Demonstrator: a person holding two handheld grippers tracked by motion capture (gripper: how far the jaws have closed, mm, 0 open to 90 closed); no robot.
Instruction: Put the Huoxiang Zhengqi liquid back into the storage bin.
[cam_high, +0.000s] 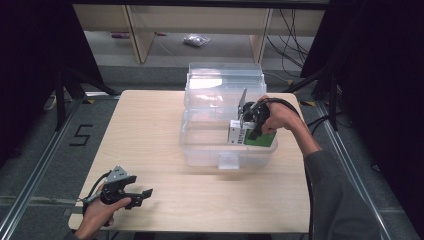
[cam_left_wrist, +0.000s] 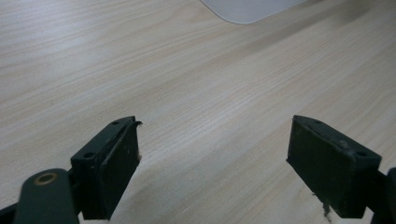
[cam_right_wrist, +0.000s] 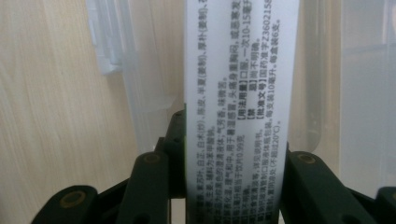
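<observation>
A green and white carton (cam_high: 250, 136) hangs inside the clear plastic bin (cam_high: 200, 145) at its right side, with my right gripper (cam_high: 252, 131) shut on it. In the right gripper view the carton's white printed side (cam_right_wrist: 240, 112) stands between the two black jaws, which press on both edges. My left gripper (cam_high: 142, 194) rests low over the near left corner of the wooden table (cam_high: 150, 125), well away from the bin. Its fingers (cam_left_wrist: 112, 163) stand wide apart over bare wood, open with nothing between them.
The bin's hinged clear lid (cam_high: 225, 75) stands up behind it at the table's far edge. A rounded corner of the bin (cam_left_wrist: 247, 9) lies ahead of the left gripper. Dark frame rails and cables run along both sides of the table, with shelving beyond.
</observation>
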